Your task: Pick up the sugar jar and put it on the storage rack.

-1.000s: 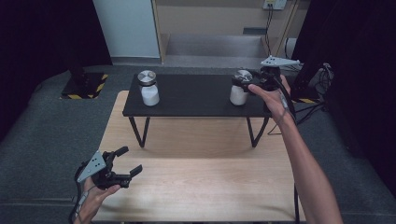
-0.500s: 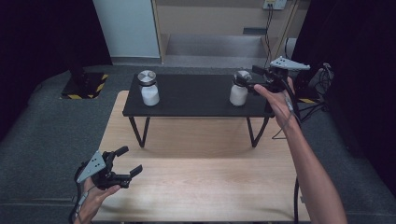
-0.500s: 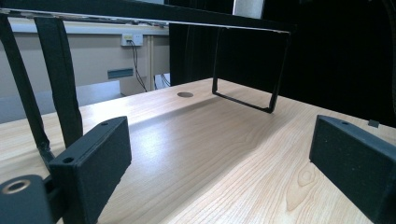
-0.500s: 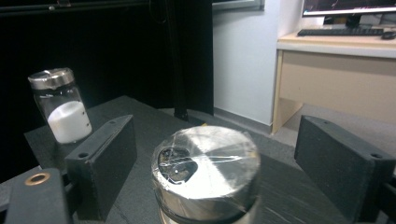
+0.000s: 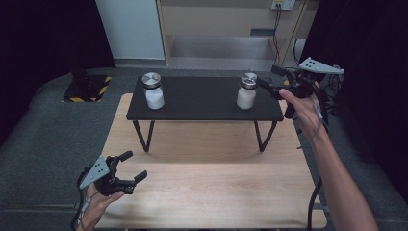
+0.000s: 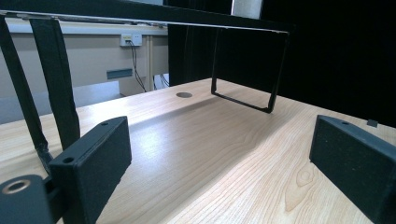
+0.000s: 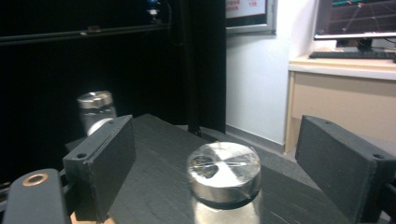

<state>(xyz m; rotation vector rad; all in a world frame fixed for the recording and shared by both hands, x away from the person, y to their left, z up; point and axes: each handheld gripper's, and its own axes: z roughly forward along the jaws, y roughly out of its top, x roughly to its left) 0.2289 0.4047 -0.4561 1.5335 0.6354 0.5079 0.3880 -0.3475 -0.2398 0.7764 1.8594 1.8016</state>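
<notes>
Our right tool (image 5: 263,85) has just opened, jaws apart either side of the upright jar (image 5: 247,91); left tool (image 5: 136,169) gapes empty, far off.

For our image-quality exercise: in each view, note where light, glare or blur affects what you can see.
High view: evenly lit wooden table, black surroundings, both jars sharp. Left gripper view: soft sheen on the wood, the near jaws blurred. Right gripper view: dim, glare on the near jar's metal lid, the far jar blurred.

Grey carpet floor (image 5: 43,130); black curtains (image 5: 43,33) both sides; beige cabinet (image 5: 216,19) at back; white panel (image 5: 130,26) left of it.
</notes>
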